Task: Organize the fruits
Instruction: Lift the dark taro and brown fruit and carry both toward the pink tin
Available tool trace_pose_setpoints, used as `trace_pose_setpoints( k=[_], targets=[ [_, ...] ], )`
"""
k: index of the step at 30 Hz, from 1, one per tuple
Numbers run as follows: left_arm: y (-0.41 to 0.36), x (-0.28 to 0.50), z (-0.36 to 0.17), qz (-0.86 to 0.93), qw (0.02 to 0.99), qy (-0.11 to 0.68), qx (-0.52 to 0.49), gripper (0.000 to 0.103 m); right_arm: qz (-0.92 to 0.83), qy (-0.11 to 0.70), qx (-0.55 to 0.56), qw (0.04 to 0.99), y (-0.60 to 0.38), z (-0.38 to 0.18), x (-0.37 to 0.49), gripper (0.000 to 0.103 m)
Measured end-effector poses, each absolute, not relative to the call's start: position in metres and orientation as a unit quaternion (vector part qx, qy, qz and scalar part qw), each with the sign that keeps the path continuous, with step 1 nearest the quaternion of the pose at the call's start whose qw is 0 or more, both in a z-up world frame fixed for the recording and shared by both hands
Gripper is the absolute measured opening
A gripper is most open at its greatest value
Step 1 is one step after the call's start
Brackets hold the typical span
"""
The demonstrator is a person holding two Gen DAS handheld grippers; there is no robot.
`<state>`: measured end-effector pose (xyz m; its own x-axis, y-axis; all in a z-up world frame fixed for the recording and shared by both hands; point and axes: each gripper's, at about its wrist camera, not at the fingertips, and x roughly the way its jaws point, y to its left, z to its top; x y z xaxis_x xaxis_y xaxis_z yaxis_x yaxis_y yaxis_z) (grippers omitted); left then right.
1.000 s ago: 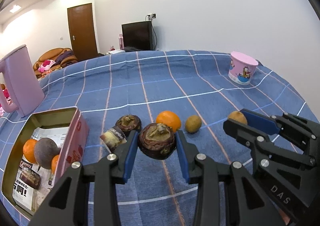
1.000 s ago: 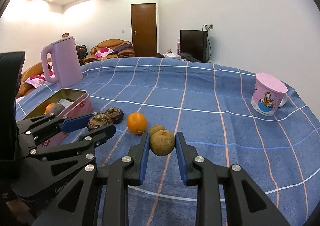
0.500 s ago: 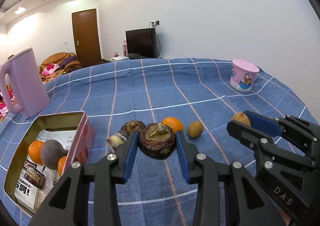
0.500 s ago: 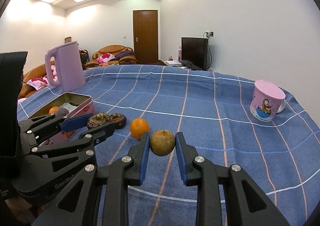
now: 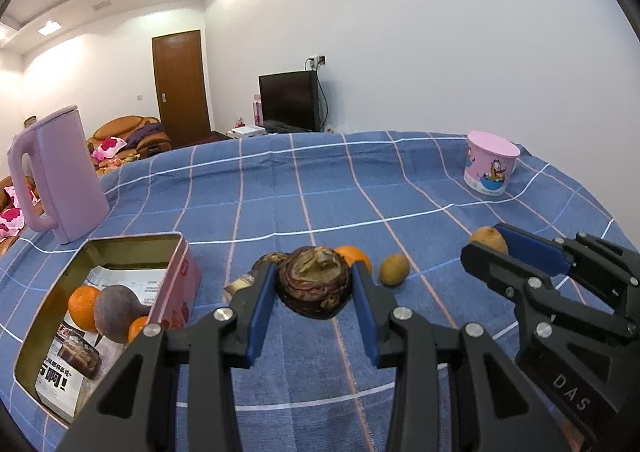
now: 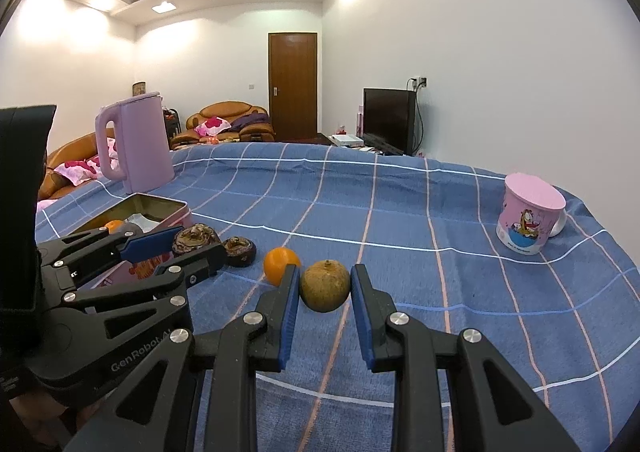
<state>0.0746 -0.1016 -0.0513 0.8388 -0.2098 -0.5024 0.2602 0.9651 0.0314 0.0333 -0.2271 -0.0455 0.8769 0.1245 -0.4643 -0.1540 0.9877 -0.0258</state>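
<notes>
In the left wrist view, the left gripper (image 5: 314, 284) sits at lower centre, its blue pads pinching a dark purple-brown mangosteen (image 5: 314, 282) with a dry, wrinkled crown, held above the blue checked cloth (image 5: 280, 192). Just behind it, partly hidden, lie a second dark fruit (image 5: 266, 258) and an orange (image 5: 354, 255); a small brown fruit (image 5: 394, 270) lies to the right on the cloth. At lower left stands an open pink tin (image 5: 182, 272) lined with printed paper, holding oranges and a round purplish fruit (image 5: 116, 308). The right gripper (image 5: 490, 246) enters at right, gripping a brownish fruit.

In the right wrist view, the right gripper (image 6: 325, 286) at lower centre has its pads closed on a dull russet-brown round fruit (image 6: 325, 286) with a tiny stem nub, possibly a dried-out citrus. The orange (image 6: 280, 260) lies just left of it. At left the left gripper (image 6: 192, 242) clamps the mangosteen (image 6: 196, 238) in front of the tin (image 6: 172, 208). A pink kettle (image 6: 138, 144) stands upper left; a pink cartoon cup (image 6: 528, 212) stands at right.
</notes>
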Motion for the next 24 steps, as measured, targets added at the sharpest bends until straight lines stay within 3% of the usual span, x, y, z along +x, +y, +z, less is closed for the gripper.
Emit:
trace_pose_setpoints(
  k=[24],
  targets=[
    [-0.097, 0.06, -0.044, -0.103, 0.971, 0.209, 0.047, 0.04, 0.071, 0.199, -0.033, 0.977, -0.227, -0.041, 0.018, 0.028]
  ],
)
